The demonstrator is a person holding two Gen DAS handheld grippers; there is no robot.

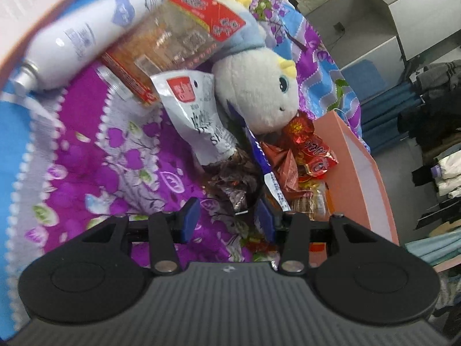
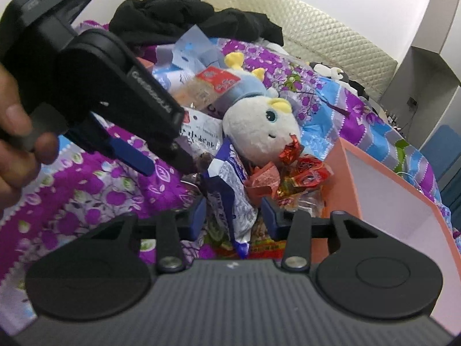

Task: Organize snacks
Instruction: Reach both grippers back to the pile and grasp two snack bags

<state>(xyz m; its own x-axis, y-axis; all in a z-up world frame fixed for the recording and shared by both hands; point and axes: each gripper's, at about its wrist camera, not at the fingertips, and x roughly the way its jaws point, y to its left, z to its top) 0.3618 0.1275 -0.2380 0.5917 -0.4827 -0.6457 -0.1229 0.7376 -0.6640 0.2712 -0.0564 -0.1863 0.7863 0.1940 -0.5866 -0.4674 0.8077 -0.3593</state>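
Left gripper (image 1: pixel 227 219) hangs low over the purple floral bedspread (image 1: pixel 86 167), blue pads spread, nothing between them; a dark foil wrapper (image 1: pixel 230 184) lies just ahead of the tips. Right gripper (image 2: pixel 233 216) also spread, with the lower end of a blue-and-white snack bag (image 2: pixel 230 190) sitting in the gap. Pads look apart from it, though the angle makes contact hard to call.

Snack pile sits on the bedspread just left of the open pink box (image 2: pixel 383 190): red candy wrappers (image 2: pixel 299 173) beside the blue-and-white bag, touching the box wall side. Box interior visible is white.

Behind the pile, a silver pouch (image 1: pixel 196 115) with a red label leans on the dark wrapper. A white plush toy (image 1: pixel 256 92) with yellow horns lies beside it, face toward the candy. Farther back, a clear cookie pack (image 1: pixel 173 46) with a red label overlaps a white bottle (image 1: pixel 86 37) lying on its side.

In the right wrist view the left gripper enters from upper left, held by a hand (image 2: pixel 17 141). Black clothes (image 2: pixel 196 20) heaped at the far headboard.
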